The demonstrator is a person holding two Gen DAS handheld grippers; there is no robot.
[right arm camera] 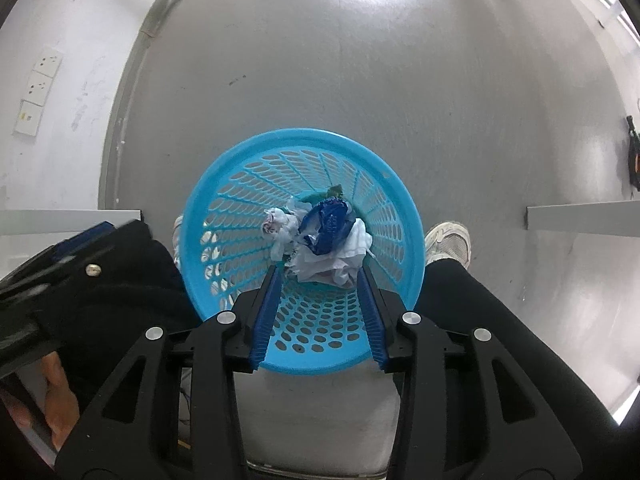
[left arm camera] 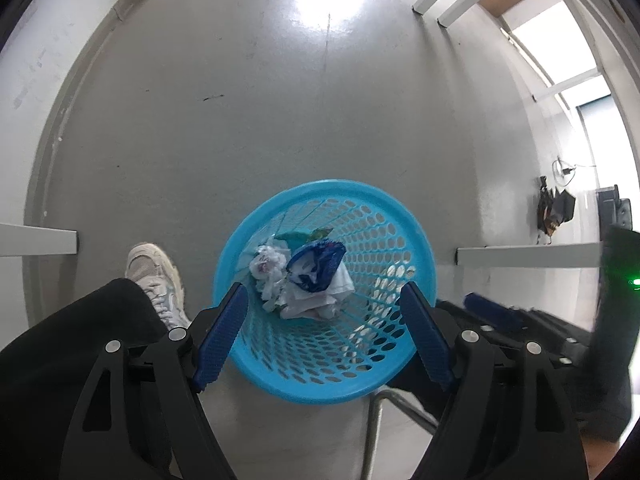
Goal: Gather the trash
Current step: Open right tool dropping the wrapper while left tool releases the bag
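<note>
- One blue perforated basket (left arm camera: 384, 232) (right arm camera: 224, 184) stands on the grey floor (left arm camera: 240, 120) (right arm camera: 440, 100), seen from above in both views.
- Inside, at its bottom, lies the trash: one blue wrapper (left arm camera: 314, 266) (right arm camera: 329, 224), one small green scrap (left arm camera: 316, 234) (right arm camera: 335, 191) at the far side, and several crumpled white tissues (left arm camera: 270, 270) (right arm camera: 280, 230); their exact count cannot be told.
- Left gripper (left arm camera: 324, 336): two blue fingers (left arm camera: 222, 338) spread wide above the basket's near rim, holding nothing.
- Right gripper (right arm camera: 320, 304): two blue fingers (right arm camera: 266, 314) parted, empty, over the basket's near wall.
- Two white shoes: one (left arm camera: 158, 280) left of the basket in the left view, one (right arm camera: 450, 242) right of it in the right view.
- Three wall sockets (right arm camera: 38, 88) at far left.
</note>
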